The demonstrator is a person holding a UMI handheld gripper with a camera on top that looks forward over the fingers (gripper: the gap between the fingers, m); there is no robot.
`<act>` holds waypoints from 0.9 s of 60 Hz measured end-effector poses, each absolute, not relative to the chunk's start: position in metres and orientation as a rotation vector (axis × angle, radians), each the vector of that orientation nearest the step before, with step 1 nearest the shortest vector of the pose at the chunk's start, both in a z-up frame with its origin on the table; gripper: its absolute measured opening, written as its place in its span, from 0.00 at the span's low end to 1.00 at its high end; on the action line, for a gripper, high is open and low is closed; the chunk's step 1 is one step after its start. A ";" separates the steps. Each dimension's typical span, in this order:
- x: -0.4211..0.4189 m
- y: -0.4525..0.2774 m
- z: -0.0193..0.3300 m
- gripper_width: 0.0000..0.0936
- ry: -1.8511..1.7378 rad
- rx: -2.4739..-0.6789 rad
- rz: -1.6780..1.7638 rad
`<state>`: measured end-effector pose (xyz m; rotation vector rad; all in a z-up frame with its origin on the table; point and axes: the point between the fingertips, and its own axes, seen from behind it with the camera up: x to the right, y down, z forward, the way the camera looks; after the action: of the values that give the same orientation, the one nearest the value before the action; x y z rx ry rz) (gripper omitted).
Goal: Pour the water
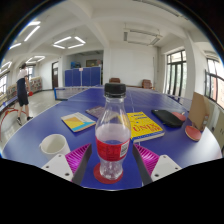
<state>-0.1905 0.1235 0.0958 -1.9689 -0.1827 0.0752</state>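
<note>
A clear plastic water bottle point(113, 135) with a red label and a dark cap stands upright on a red coaster point(98, 177) on the blue table point(40, 128). My gripper point(113, 162) is open, and the bottle stands between its fingers. The pink pads point(79, 156) sit on either side of the bottle's lower half, with a small gap at each side. A white paper cup point(54, 145) stands on the table just left of the left finger.
A small book point(78, 122) lies beyond the cup and a yellow book point(144, 125) lies right of the bottle. A dark flat case point(168, 117) and a red object point(192, 130) lie further right. A person point(22, 90) stands at the far left.
</note>
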 end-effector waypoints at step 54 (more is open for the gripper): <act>-0.178 -0.230 0.226 0.91 0.024 -2.052 -0.132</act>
<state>-0.1781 -0.2300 0.2263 -2.0516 0.0240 -0.1321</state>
